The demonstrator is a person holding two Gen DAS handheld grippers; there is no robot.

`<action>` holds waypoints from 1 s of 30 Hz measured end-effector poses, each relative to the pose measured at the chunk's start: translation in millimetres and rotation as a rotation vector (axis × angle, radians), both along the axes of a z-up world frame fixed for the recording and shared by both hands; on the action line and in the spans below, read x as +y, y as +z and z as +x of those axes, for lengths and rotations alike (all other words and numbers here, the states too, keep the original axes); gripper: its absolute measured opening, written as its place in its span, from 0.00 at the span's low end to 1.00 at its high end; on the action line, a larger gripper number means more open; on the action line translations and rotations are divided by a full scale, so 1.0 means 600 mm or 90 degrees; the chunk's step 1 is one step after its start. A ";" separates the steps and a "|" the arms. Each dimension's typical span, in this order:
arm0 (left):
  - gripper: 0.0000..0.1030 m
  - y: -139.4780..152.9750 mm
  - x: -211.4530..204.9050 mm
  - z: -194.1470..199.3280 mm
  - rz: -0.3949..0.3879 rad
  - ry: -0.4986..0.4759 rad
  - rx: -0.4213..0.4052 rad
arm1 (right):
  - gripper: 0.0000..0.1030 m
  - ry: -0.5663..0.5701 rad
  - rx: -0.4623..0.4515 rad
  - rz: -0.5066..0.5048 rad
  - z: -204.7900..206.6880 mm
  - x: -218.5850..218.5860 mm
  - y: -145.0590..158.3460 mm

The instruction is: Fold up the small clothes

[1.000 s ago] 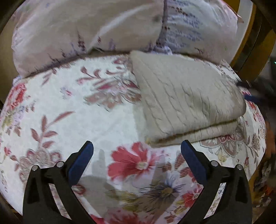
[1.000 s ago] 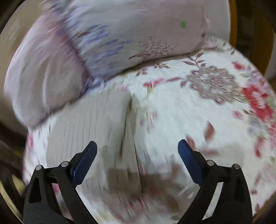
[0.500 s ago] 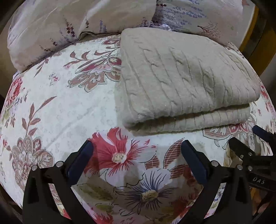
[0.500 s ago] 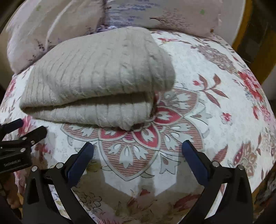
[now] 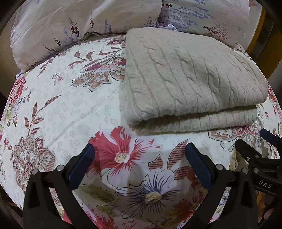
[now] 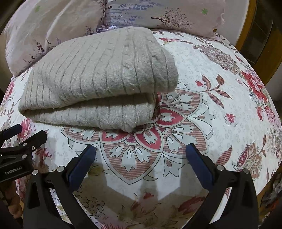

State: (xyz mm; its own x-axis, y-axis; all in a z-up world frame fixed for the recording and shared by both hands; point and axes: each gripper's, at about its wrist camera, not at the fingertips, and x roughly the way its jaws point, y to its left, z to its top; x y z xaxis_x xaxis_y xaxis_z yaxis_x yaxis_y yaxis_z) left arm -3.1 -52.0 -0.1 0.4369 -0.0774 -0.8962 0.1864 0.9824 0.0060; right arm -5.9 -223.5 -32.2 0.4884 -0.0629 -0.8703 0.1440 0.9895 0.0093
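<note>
Behind folded sweater [image 5: 192,79], pillows [image 5: 84,22] crowd bedspread [image 5: 74,105]

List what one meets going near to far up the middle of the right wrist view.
Right hand-held gripper → flowered bedspread → folded beige knit sweater → pale pillows at the head of the bed.

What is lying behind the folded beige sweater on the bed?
Behind the folded sweater lie two pale floral pillows, side by side on the flowered bedcover. The sweater hides their lower edges, so whether it touches them is not visible.
</note>
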 end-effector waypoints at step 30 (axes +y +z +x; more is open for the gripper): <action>0.98 -0.001 -0.001 0.000 -0.001 0.009 0.000 | 0.99 -0.002 -0.002 -0.001 -0.001 0.000 0.001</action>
